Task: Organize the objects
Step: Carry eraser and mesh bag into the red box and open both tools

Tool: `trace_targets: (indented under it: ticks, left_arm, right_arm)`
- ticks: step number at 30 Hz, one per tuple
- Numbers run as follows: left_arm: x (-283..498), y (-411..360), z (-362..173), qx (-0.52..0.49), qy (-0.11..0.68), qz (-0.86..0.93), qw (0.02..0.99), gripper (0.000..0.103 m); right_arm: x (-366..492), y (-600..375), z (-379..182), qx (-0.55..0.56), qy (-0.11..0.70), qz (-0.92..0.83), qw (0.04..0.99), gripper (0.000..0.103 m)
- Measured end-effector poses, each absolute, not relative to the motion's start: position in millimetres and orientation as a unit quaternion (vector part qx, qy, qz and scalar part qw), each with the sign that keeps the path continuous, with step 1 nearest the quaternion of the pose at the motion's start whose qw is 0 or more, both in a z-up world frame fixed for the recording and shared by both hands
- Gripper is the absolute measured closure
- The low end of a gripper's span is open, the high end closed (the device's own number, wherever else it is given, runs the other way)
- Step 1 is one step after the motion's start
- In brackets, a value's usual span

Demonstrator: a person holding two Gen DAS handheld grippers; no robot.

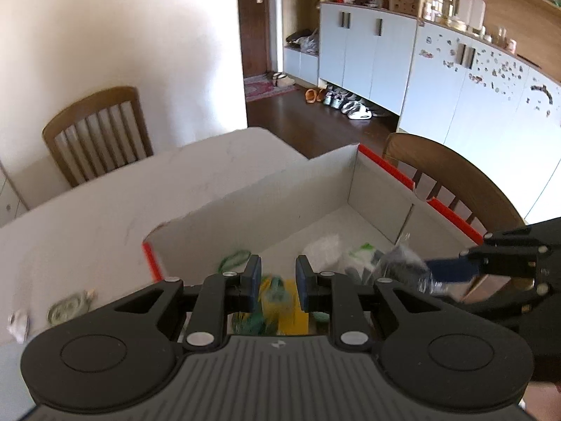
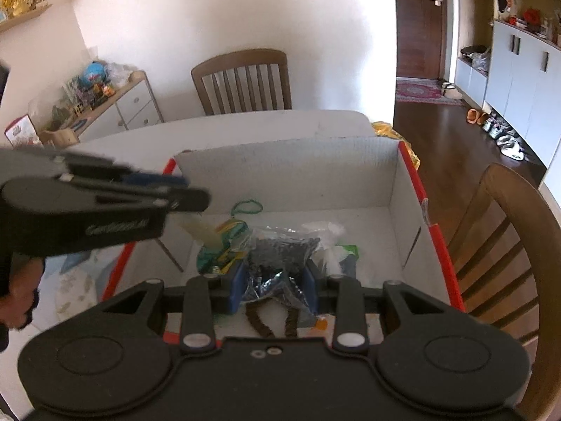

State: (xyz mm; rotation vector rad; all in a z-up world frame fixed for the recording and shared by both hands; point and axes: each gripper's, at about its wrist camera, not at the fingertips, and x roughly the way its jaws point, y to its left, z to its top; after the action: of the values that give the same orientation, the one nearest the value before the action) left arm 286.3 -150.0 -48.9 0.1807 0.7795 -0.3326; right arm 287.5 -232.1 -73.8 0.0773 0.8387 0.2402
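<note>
Clamped between the right gripper's [image 2: 273, 286] blue pads: a clear crinkly plastic bag of small dark pieces [image 2: 280, 256], hanging over the open white cardboard box with red edges [image 2: 287, 172], not yet let go. Directly below and ahead of those jaws, already in the box: a white wad of plastic [image 2: 324, 229], a green-and-yellow wrapper [image 2: 224, 242], a thin green loop [image 2: 247, 207] near the far wall. Left gripper [image 1: 278, 282] at its tightest, nothing seen pinched between its pads, poised above the box's near end. To its left, out on the pale tabletop [image 1: 105, 203], two small items left over: a greenish flat packet [image 1: 68, 310] and a white crumpled scrap [image 1: 19, 324]. Two wooden slat-back chairs beyond the table. Judged well along, with this bag's drop and those two strays remaining.
</note>
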Motion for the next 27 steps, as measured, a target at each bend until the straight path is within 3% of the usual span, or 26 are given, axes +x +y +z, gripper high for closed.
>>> trace_targets:
  ticks: [18, 22, 27]
  left_arm:
    - [324, -173, -104, 0.113, 0.435, -0.15, 0.881, 0.082]
    - [324, -174, -108, 0.11, 0.44, -0.145, 0.879, 0.082]
    - [320, -173, -106, 0.108, 0.433, -0.146, 0.883, 0.082]
  right_arm:
    - [313, -227, -119, -0.002, 0.464, 0.146, 0.874, 0.067]
    - [313, -233, -118, 0.005, 0.463, 0.148, 0.874, 0.056]
    - [308, -239, -111, 0.018, 0.457, 0.151, 0.876, 0.051]
